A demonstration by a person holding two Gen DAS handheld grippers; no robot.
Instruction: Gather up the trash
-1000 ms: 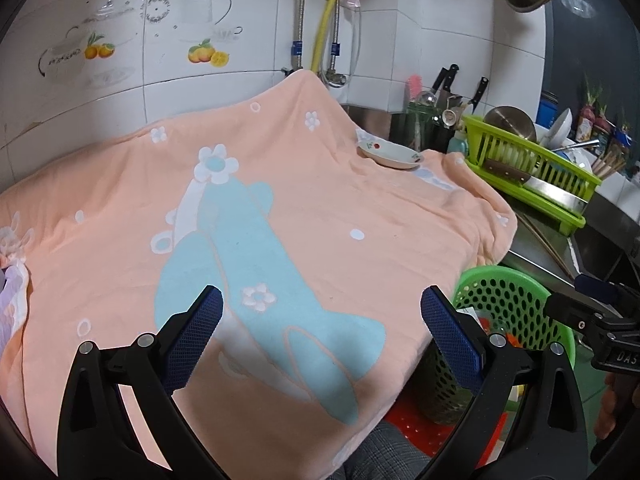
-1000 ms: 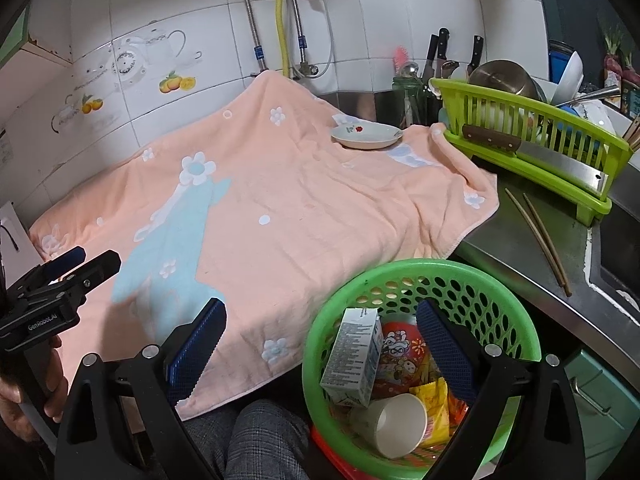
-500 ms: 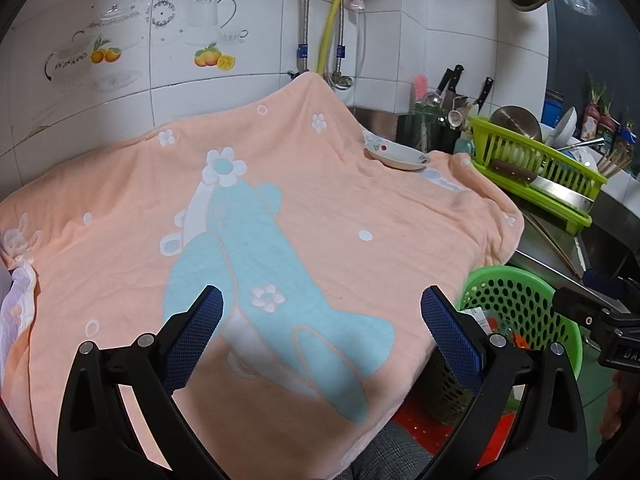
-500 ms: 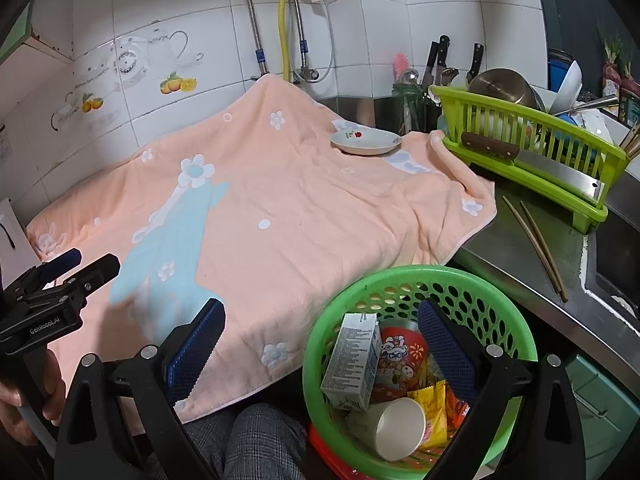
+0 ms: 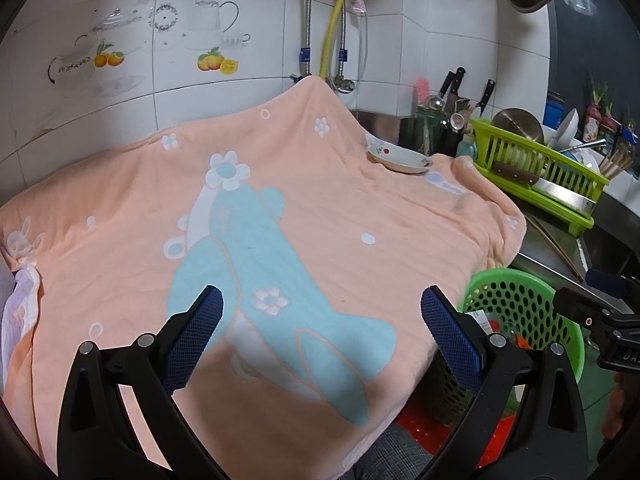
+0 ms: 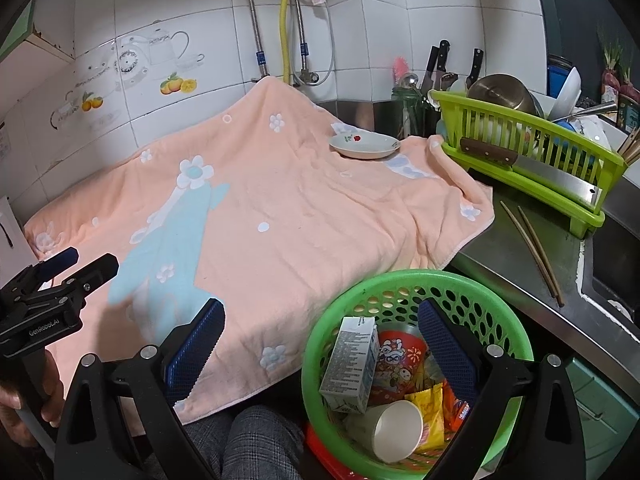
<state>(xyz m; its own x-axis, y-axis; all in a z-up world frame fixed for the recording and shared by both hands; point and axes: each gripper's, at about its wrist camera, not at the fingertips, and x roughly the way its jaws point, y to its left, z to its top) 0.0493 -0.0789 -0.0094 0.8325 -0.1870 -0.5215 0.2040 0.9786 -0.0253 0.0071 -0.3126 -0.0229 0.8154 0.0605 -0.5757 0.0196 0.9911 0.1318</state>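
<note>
A green perforated trash basket stands below the counter's front edge, also in the left wrist view. It holds a small carton, a white paper cup, a red snack pack and yellow wrappers. My right gripper is open and empty, above the basket's left rim. My left gripper is open and empty over the front of the peach towel. No loose trash shows on the towel.
A white dish sits at the towel's far right. A green dish rack with a cleaver and bowls stands right, chopsticks on the steel counter beside it. Knives and utensils are at the back. Tiled wall behind.
Both grippers have drawn back and risen slightly, so more of the towel and wall shows. Both jaws stay open and empty. The basket's contents have not moved.
</note>
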